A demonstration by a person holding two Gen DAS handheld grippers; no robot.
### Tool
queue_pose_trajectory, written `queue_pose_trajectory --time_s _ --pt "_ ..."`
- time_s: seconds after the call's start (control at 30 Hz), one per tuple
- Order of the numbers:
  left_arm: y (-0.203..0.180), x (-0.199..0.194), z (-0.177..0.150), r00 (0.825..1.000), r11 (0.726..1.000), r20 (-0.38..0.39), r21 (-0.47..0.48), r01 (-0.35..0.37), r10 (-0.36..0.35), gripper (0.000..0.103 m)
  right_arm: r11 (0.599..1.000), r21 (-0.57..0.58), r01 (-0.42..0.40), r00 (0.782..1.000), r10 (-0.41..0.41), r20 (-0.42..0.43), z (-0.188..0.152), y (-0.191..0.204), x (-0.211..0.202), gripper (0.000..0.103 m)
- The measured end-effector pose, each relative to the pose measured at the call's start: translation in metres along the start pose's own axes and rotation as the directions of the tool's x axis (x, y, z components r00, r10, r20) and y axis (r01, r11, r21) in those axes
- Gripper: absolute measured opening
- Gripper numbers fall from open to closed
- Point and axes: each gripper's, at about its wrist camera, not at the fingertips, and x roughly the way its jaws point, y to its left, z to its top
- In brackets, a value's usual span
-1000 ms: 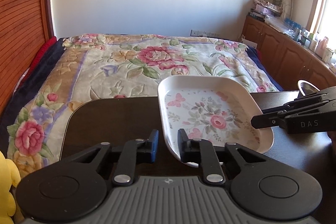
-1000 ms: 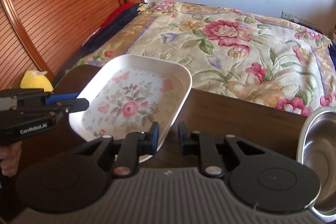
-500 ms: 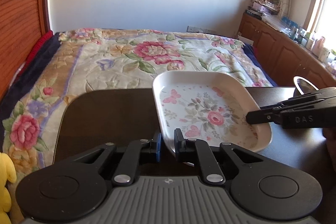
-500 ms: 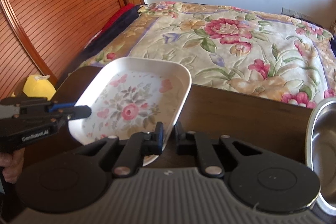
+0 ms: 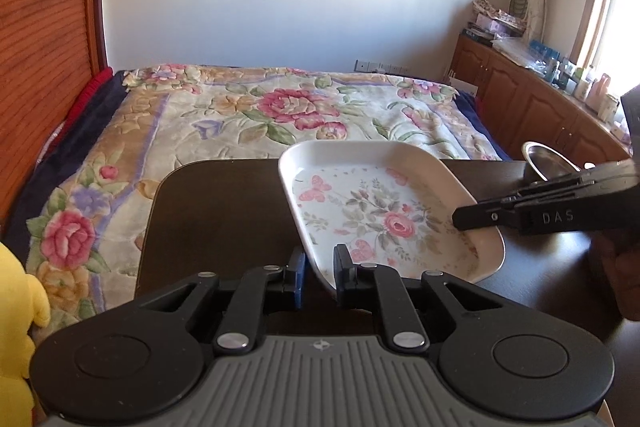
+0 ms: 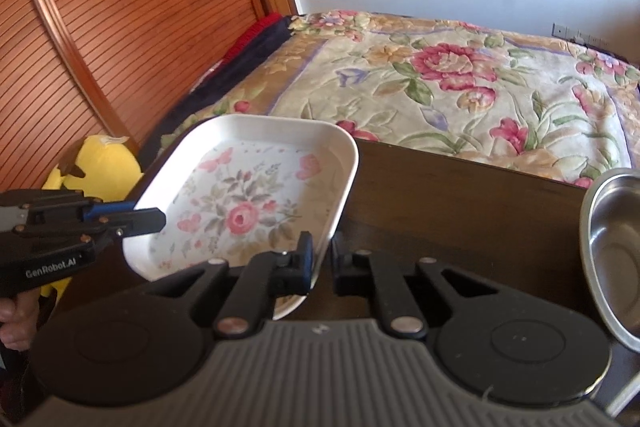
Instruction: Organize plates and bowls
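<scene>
White floral plate (image 5: 376, 211) — rim clamped in left gripper (image 5: 319, 273) and right gripper (image 6: 320, 263) jaws.

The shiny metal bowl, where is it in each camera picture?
Left wrist view: the metal bowl sits far right on the dark table, partly hidden behind the right gripper.
Right wrist view: the bowl is cut off by the right edge, near the camera.
Shared landmark: the flowered tray, which lies left of the bowl in both.
</scene>
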Motion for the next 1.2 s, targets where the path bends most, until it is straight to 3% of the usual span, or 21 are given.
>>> queue_pose_trajectory --time_s 0.53,1.2 --pt "-0.027 -0.069 -0.022 0.998 1.000 0.069 0.015 -0.010 0.009 0.017 0.999 -0.038 -0.021 0.998 0.023 0.060 -0.023 0.016 -0.057 0.010" --pt "-0.047 -0.119 -0.061 0.994 0.999 0.113 0.037 -0.005 0.000 0.016 0.997 -0.069 -0.043 0.994 0.049 0.098 -0.061 0.033 -0.101 0.010"
